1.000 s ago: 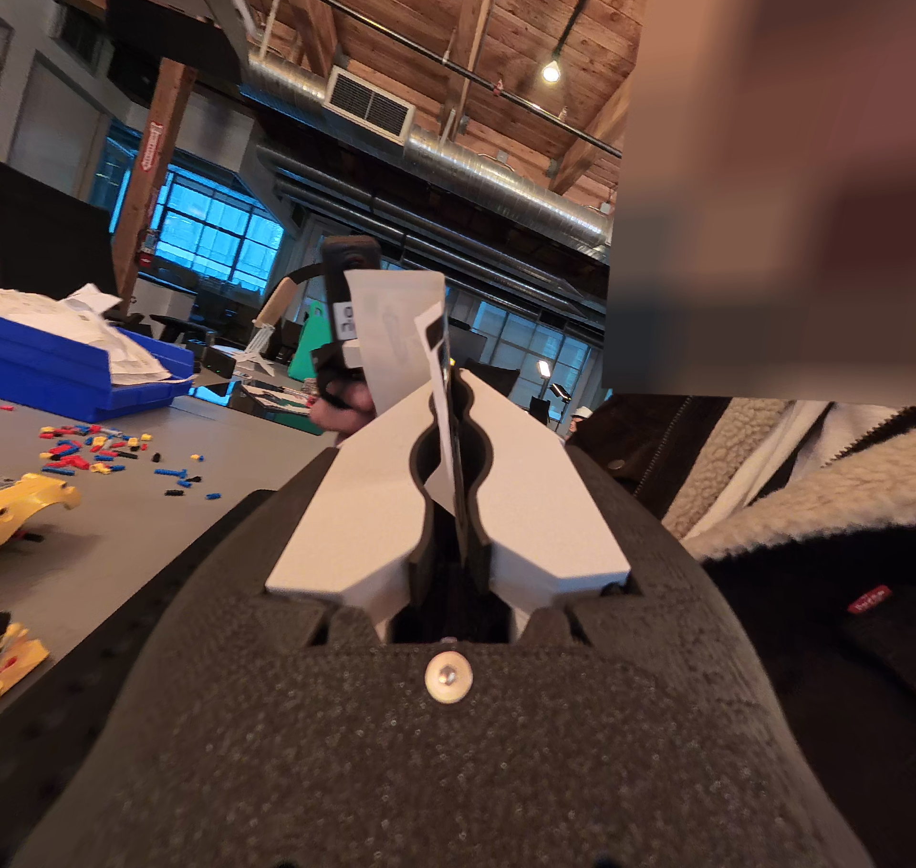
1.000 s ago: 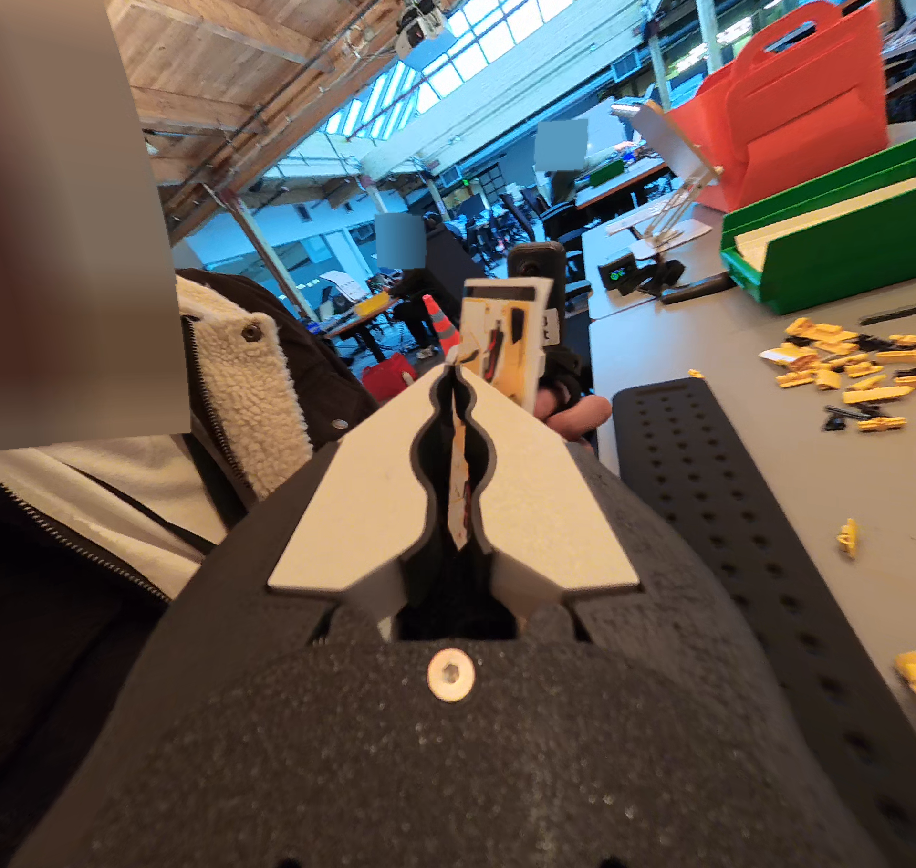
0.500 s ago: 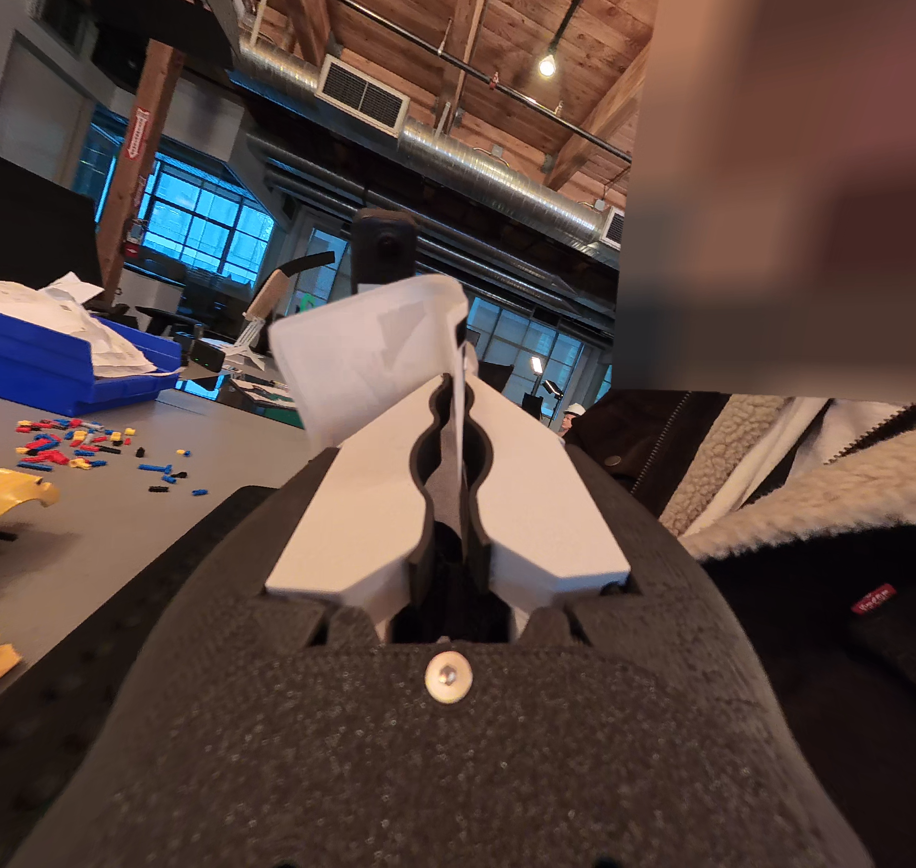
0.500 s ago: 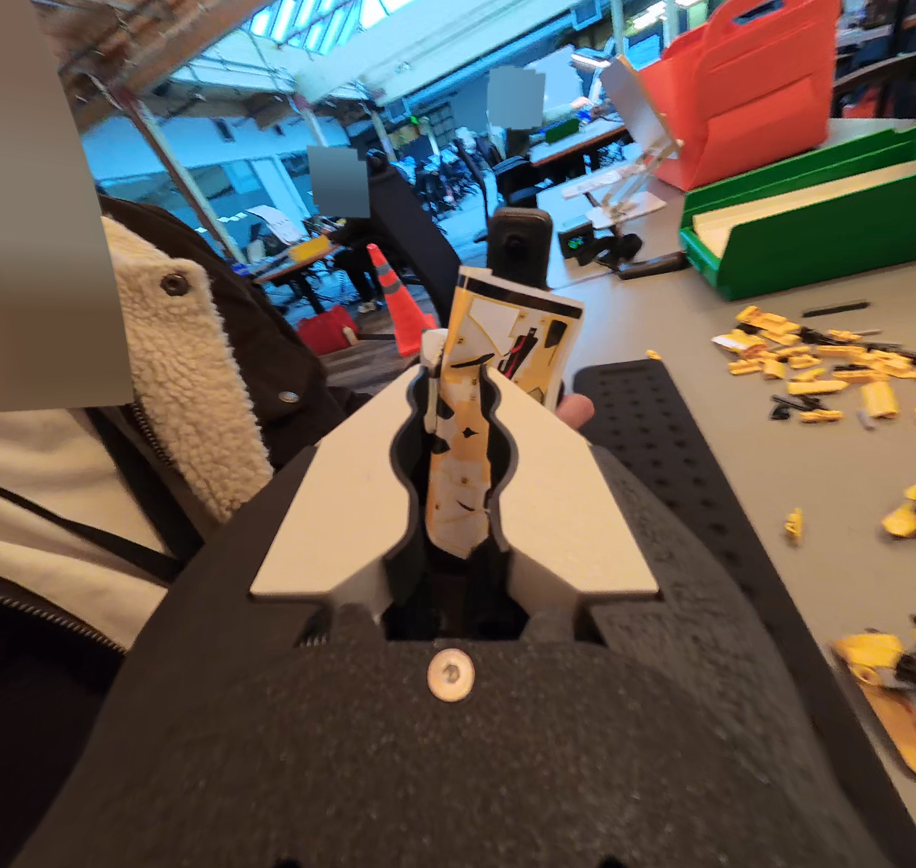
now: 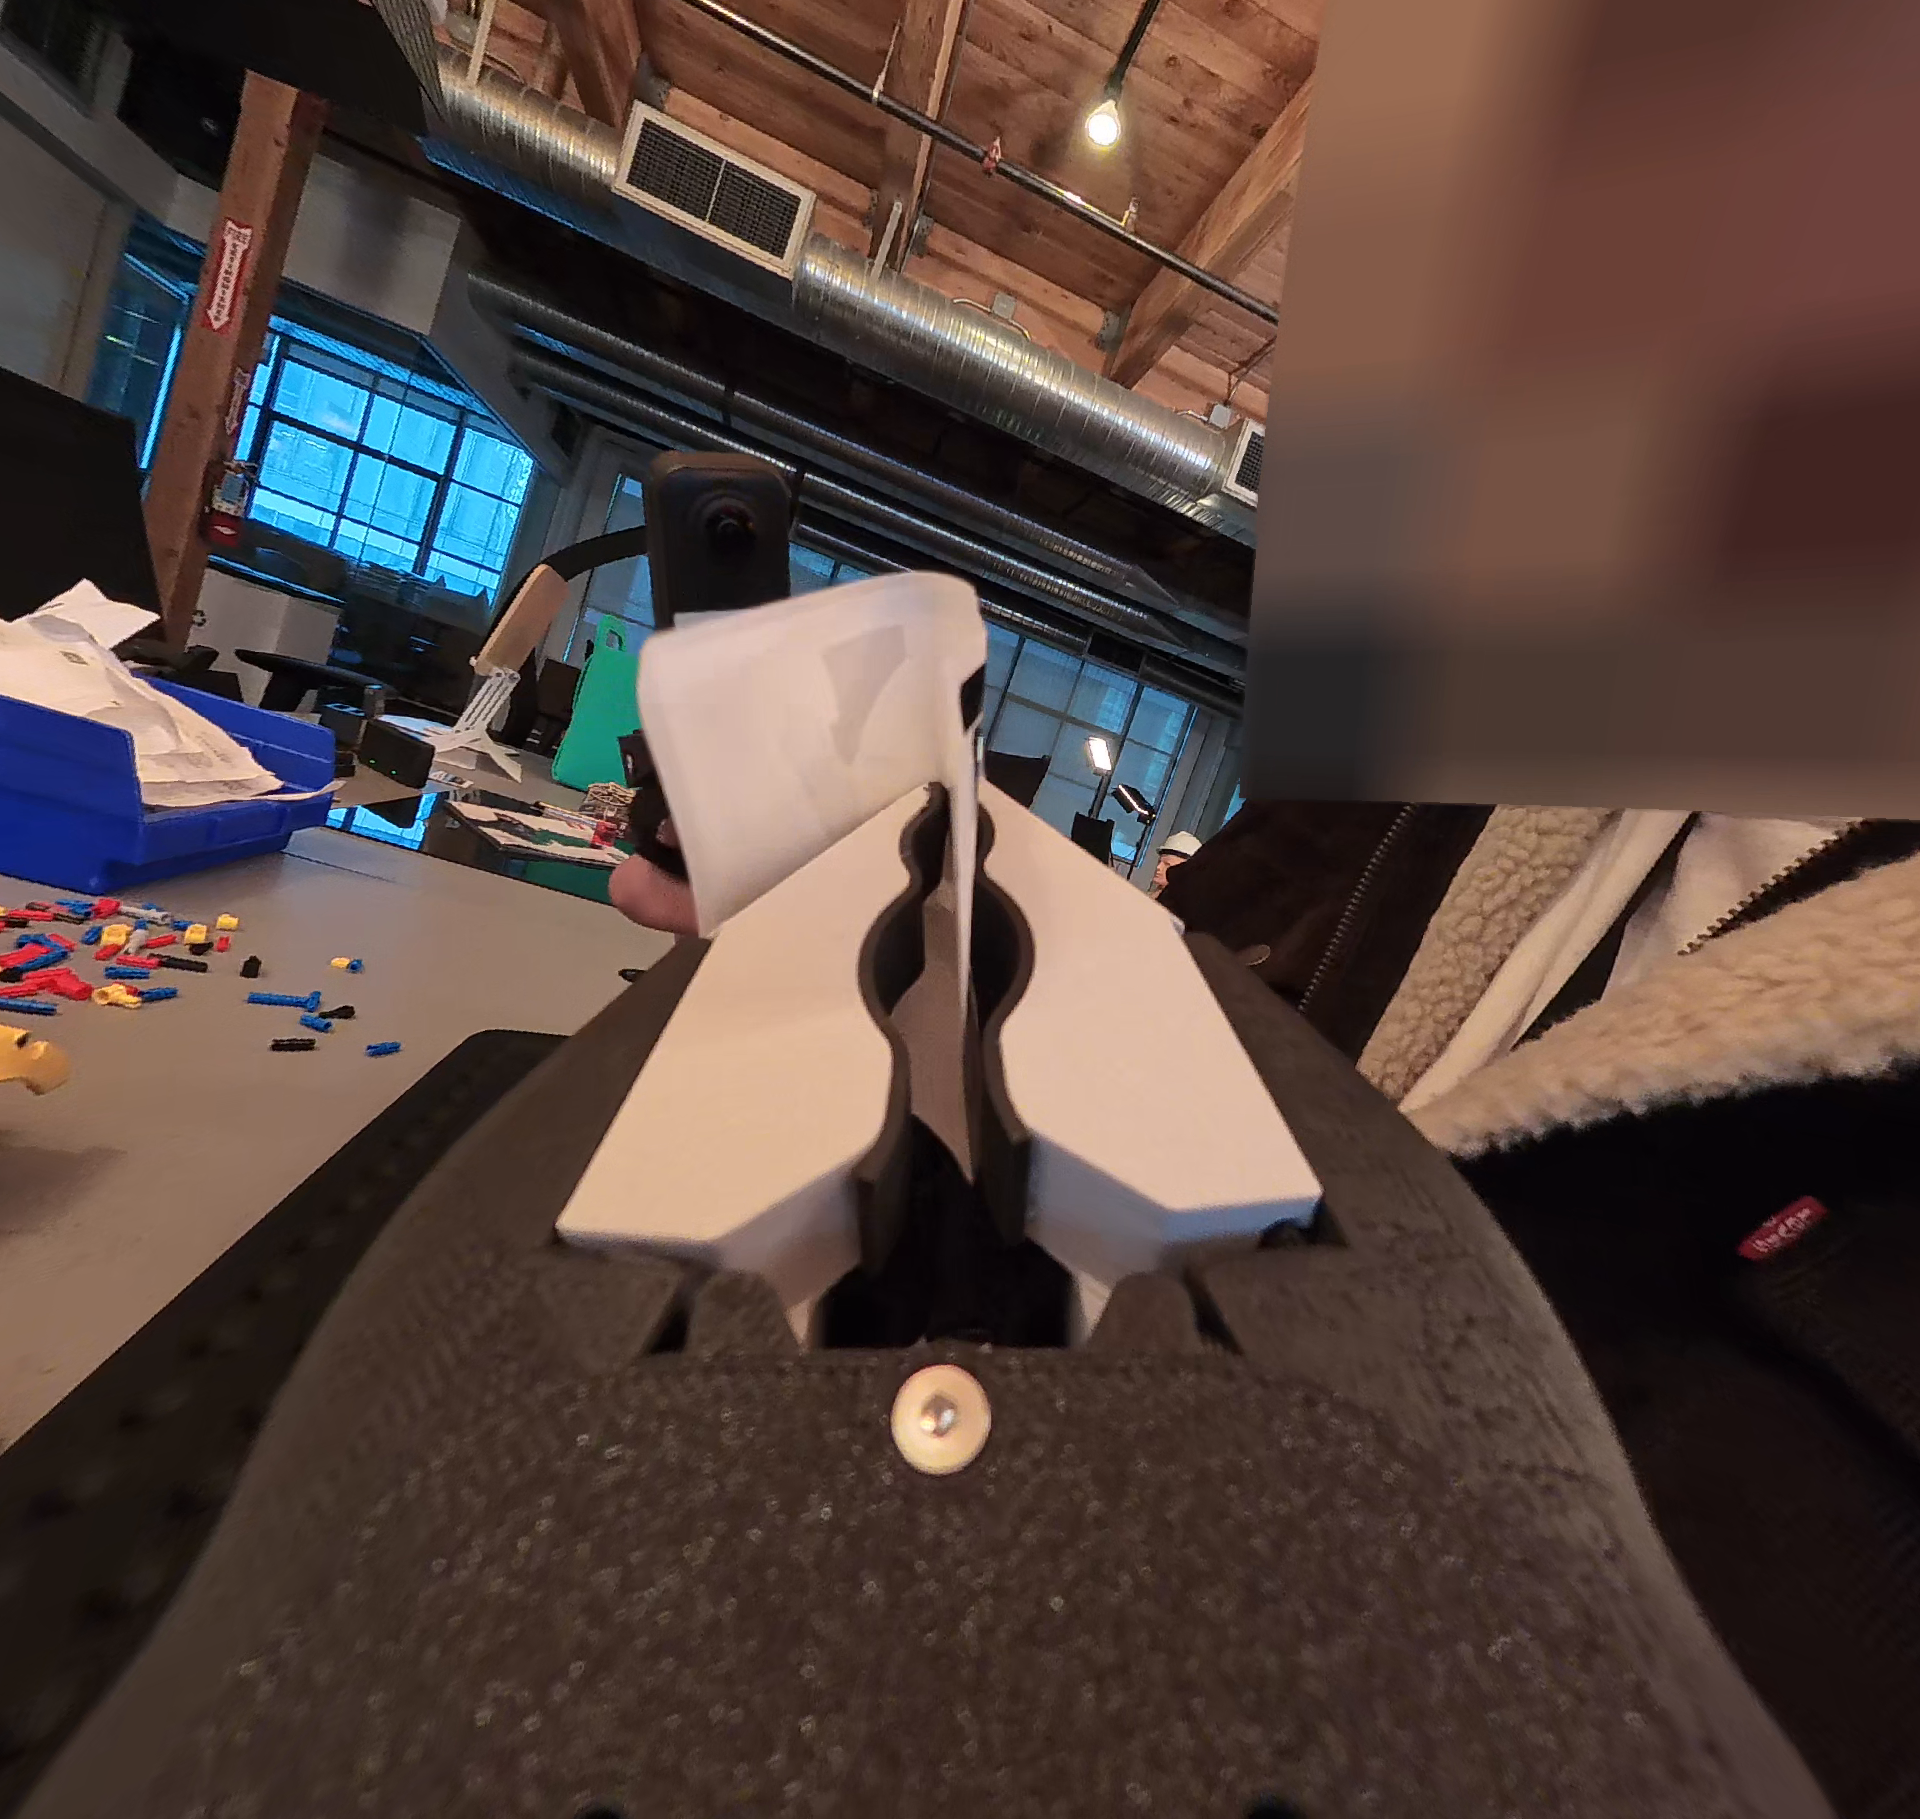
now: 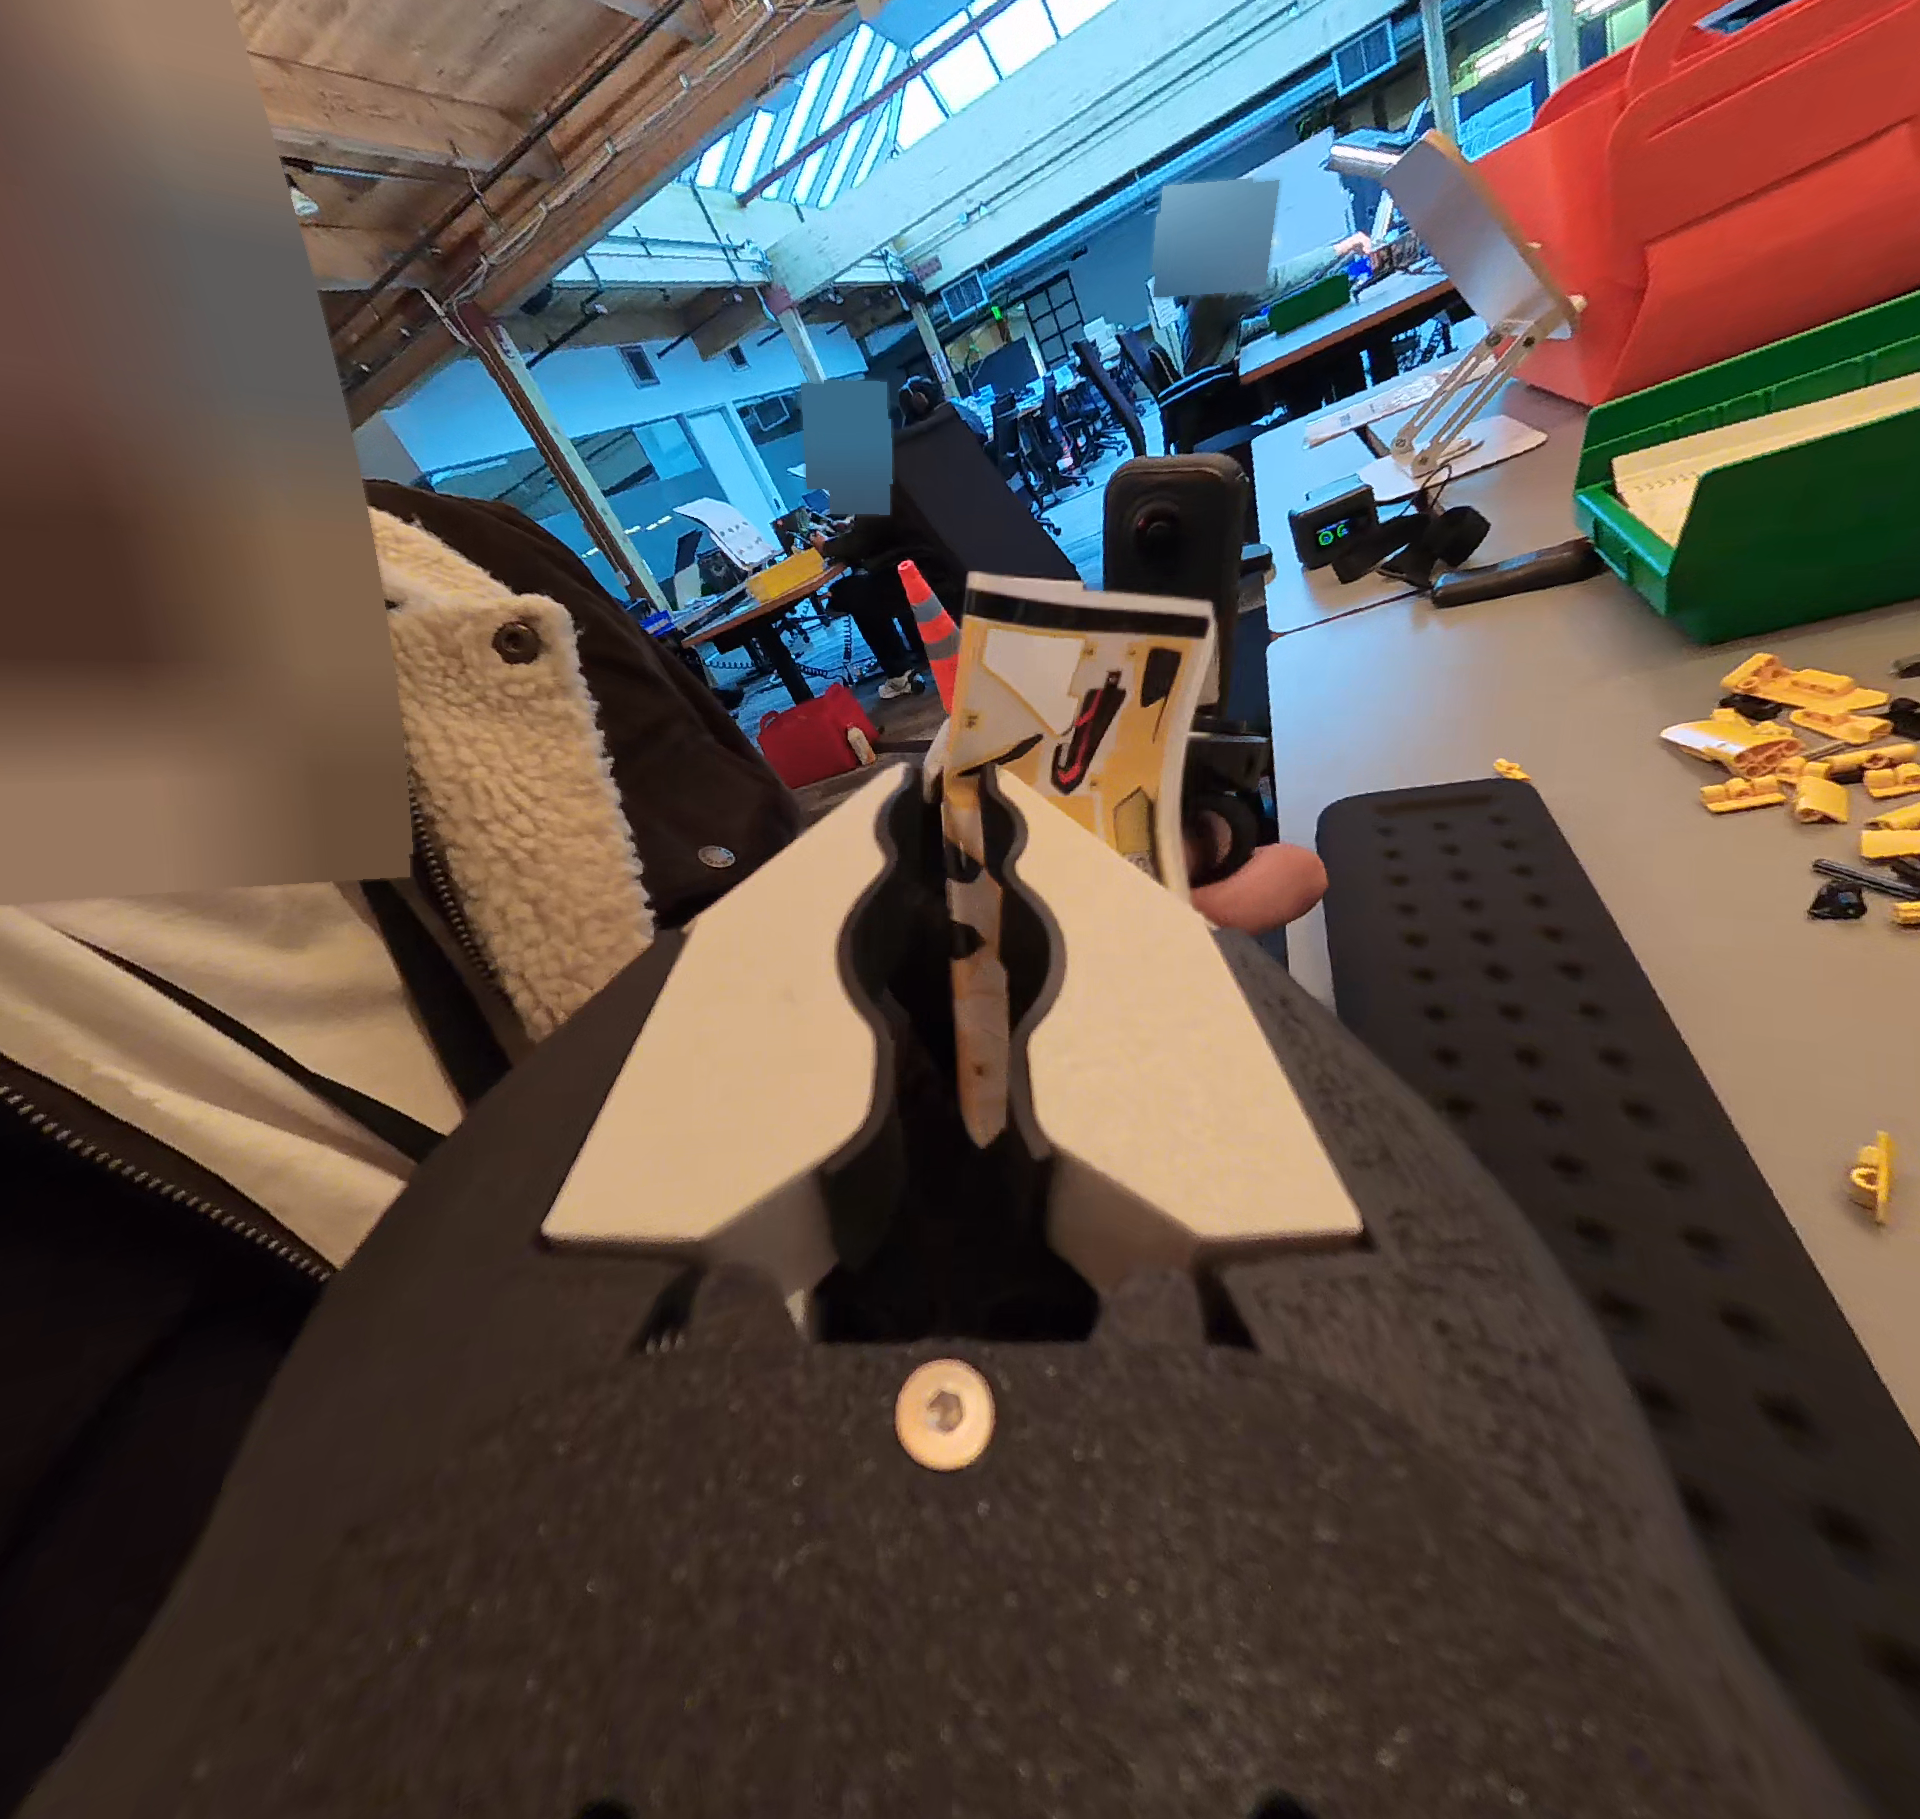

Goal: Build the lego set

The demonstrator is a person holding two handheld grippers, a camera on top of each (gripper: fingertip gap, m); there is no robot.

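Observation:
Both grippers hold one sticker sheet between them, raised off the table and facing each other. In the left wrist view the sheet [image 5: 810, 730] shows its plain white back, curled to the left. My left gripper [image 5: 961, 803] is shut on its right edge. In the right wrist view the sheet [image 6: 1081, 720] shows its printed yellow, black and white side. My right gripper [image 6: 956, 787] is closed on its left edge, the sheet lying against the right finger. Each view shows the other gripper's black camera behind the sheet [image 5: 717, 543] [image 6: 1169, 543].
On the grey table are a blue bin with papers [image 5: 94, 793], small red, blue and black pieces [image 5: 125, 948], a green bin [image 6: 1766, 522], an orange bag [image 6: 1745, 138], yellow pieces [image 6: 1808, 751] and a black perforated mat [image 6: 1558, 1042]. The person's fleece-lined jacket [image 6: 499, 813] is close by.
The right jaws were shut on the sheet, widened half a second ago, and have narrowed on it again. The sheet has turned and curled, showing more of its face. Both grippers tilted slightly.

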